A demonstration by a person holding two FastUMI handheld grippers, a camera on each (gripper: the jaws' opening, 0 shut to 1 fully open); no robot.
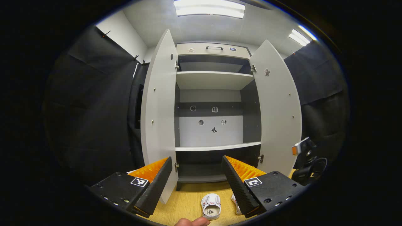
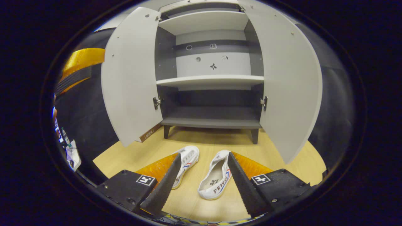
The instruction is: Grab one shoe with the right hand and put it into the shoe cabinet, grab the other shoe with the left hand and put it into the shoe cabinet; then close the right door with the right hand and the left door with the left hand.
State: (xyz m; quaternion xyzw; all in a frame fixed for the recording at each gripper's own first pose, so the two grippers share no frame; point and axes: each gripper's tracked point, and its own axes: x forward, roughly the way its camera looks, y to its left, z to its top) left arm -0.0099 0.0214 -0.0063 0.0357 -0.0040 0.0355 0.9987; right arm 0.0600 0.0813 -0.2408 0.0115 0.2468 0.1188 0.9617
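**Hovering over the shoes, both sets of jaws spread wide**

Looking along the right gripper (image 2: 201,185), its jaws stand spread with nothing pinched. Between them lies one white shoe (image 2: 216,179), opening up, blue and red stripes on its side; the side lettering is too bent to read for certain. Just beside it, apart, the second white shoe (image 2: 186,163) sits partly behind the left finger. Both rest on the wooden floor (image 2: 267,150) in front of the shoe cabinet (image 2: 210,80), whose left door (image 2: 130,81) and right door (image 2: 287,81) hang open.

Over to the left gripper (image 1: 197,185): jaws spread too, holding nothing, riding higher. This view adds the cabinet's top panel with its handle (image 1: 214,47), small stickers on the back wall, and the other gripper far right (image 1: 306,160). A fingertip (image 1: 192,222) pokes in at the bottom edge.
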